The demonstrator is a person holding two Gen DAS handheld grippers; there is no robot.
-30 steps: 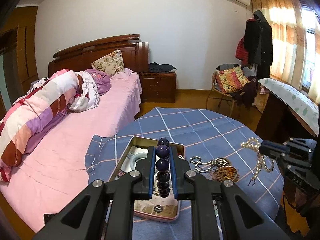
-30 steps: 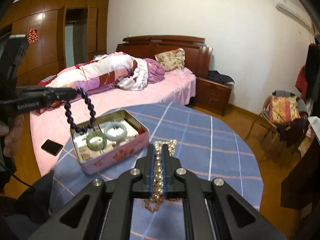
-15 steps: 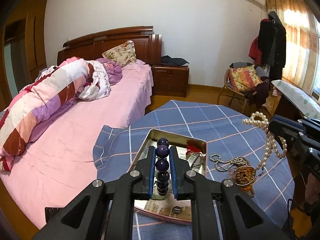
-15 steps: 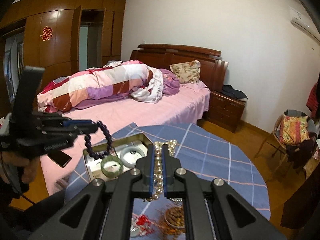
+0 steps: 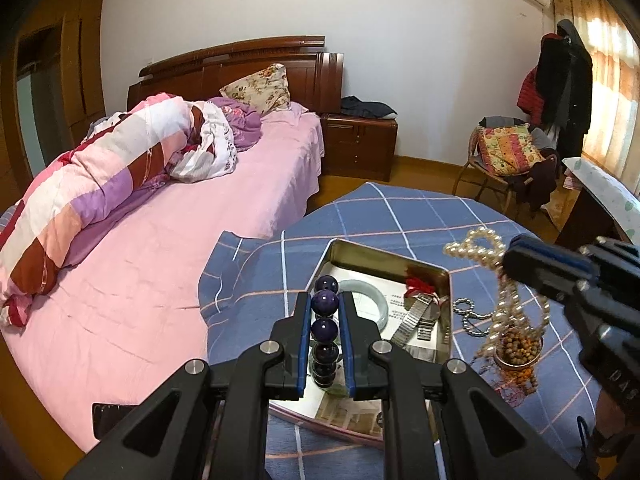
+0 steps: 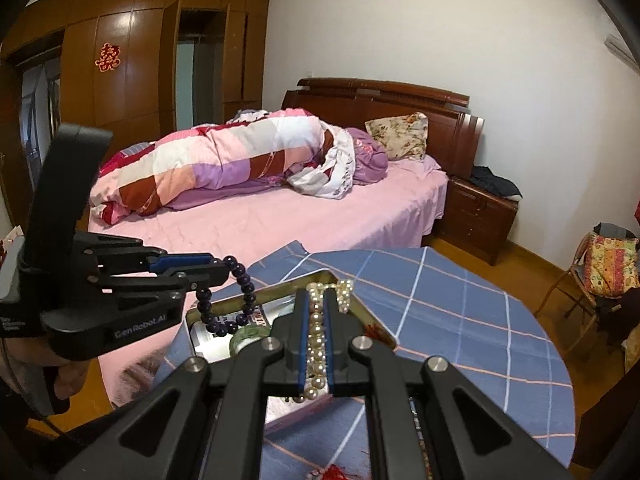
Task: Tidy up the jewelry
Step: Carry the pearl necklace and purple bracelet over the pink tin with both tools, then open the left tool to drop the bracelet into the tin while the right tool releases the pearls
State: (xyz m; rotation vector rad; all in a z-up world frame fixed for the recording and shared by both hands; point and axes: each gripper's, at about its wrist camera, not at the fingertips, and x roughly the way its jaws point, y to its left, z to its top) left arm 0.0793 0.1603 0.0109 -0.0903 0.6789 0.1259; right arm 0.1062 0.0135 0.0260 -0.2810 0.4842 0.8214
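My left gripper [image 5: 325, 298] is shut on a dark purple bead bracelet [image 5: 325, 326], held just above the open metal tin [image 5: 400, 265] on the blue checked table [image 5: 400, 216]. In the tin lie a pale jade bangle [image 5: 370, 292], a metal watch [image 5: 414, 318] and a red tassel. In the right wrist view, my right gripper [image 6: 316, 294] is shut on a pearl necklace [image 6: 317, 332] that dangles over the tin's rim [image 6: 316, 276]. There the left gripper [image 6: 220, 269] holds the purple bracelet [image 6: 244, 300] over a green bangle [image 6: 250, 334].
A brown bead bracelet [image 5: 518, 350] and a silver bead chain [image 5: 468, 318] lie on the cloth right of the tin. A pink bed [image 5: 200, 240] with a dark phone [image 5: 108, 418] borders the table's left. A chair [image 5: 504, 152] and nightstand stand behind.
Both grippers have moved in toward the tin. The purple bracelet has sunk closer over it, and the pearl necklace has been carried from over the cloth to the tin's rim.
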